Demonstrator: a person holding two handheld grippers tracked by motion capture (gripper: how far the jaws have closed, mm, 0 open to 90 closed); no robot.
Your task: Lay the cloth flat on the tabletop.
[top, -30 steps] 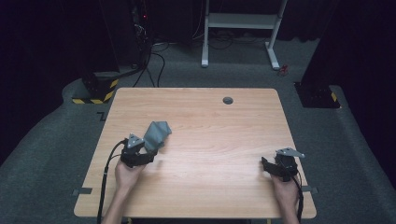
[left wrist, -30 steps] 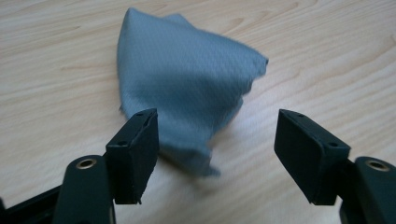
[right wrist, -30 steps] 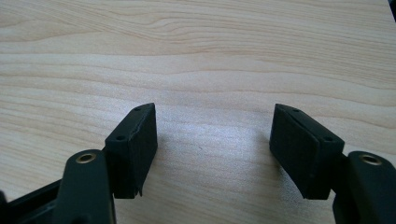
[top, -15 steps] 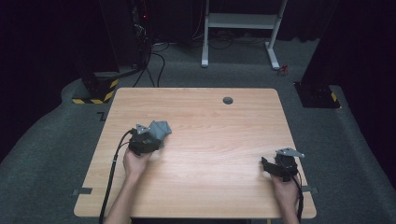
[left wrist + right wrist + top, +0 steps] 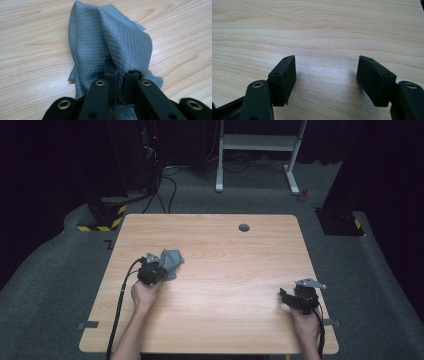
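At the near edge of the wooden counter (image 5: 225,320), the person's forearms came in from below. The right gripper (image 5: 290,298) sat low at the counter's near right corner, held in the right hand (image 5: 306,326), its grey three-cornered plate on top. In the right gripper view its fingers (image 5: 283,80) stood spread wide apart over bare wood, with nothing between them.

Farther in, on the left half of the counter, the left hand (image 5: 143,293) held the left gripper (image 5: 159,268) against a grey cloth (image 5: 171,261). Its fingers had just been closing, and in the left gripper view they (image 5: 110,75) were drawn nearly together, pinching a raised fold of the cloth (image 5: 110,42). The fabric, woven in a small diamond pattern, rose in a bunched peak ahead of the fingers and spread out flat on the wood at its edges. A black cable trailed from this gripper back toward the near edge.

Beyond the cloth, near the far edge, a small round grommet (image 5: 244,227) sat in the counter. Past it lay grey carpet (image 5: 200,202) and the white legs of a desk frame (image 5: 260,150).
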